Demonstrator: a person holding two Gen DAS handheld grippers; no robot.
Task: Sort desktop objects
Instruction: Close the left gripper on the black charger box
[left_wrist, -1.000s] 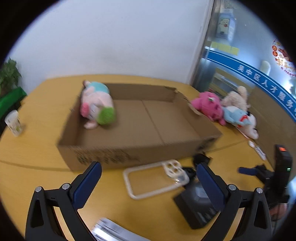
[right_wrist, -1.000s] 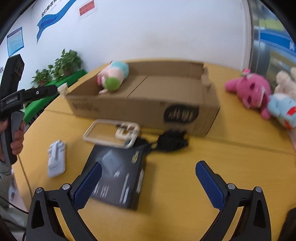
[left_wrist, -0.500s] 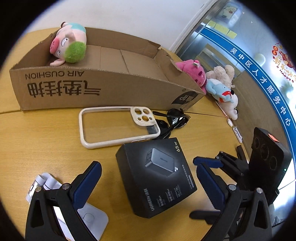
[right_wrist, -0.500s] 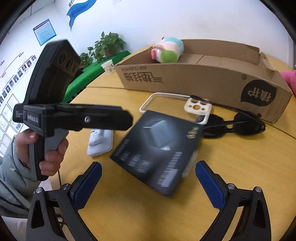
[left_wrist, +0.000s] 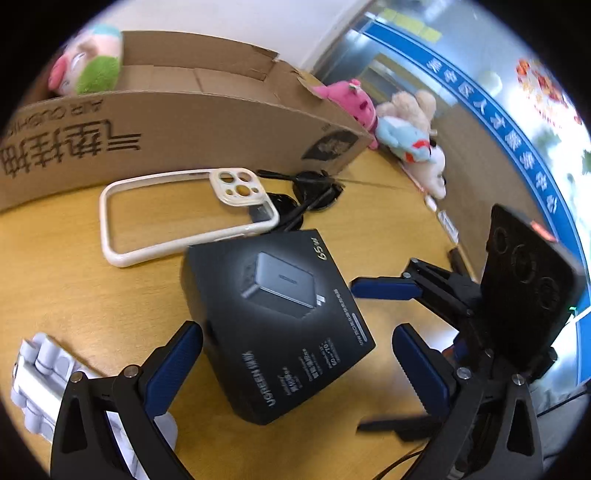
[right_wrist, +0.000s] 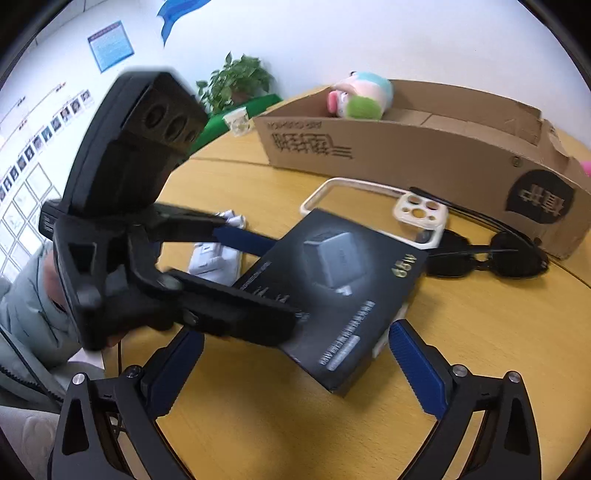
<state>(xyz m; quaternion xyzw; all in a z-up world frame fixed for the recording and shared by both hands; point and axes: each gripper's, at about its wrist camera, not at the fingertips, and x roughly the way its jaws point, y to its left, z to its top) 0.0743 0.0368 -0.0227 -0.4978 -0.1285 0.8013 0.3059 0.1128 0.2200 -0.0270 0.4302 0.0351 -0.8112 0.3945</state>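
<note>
A black charger box (left_wrist: 280, 317) lies flat on the round yellow table (left_wrist: 74, 280); it also shows in the right wrist view (right_wrist: 343, 295). My left gripper (left_wrist: 295, 369) is open with its jaws on either side of the box's near end. My right gripper (right_wrist: 295, 365) is open, its jaws flanking the box from the opposite side. A white phone case (left_wrist: 184, 214) lies behind the box. Black sunglasses (right_wrist: 487, 254) lie by a long cardboard box (left_wrist: 177, 125), which holds a pink and green plush (left_wrist: 88, 62).
A white folding stand (left_wrist: 40, 384) lies at the left of the charger box. Pink, beige and blue plush toys (left_wrist: 399, 122) sit past the carton's right end. A paper cup (right_wrist: 238, 122) and potted plants (right_wrist: 240, 81) are at the table's far side.
Both grippers have moved down and in toward the charger box from opposite sides; each now straddles it. The box has not visibly left the table.
</note>
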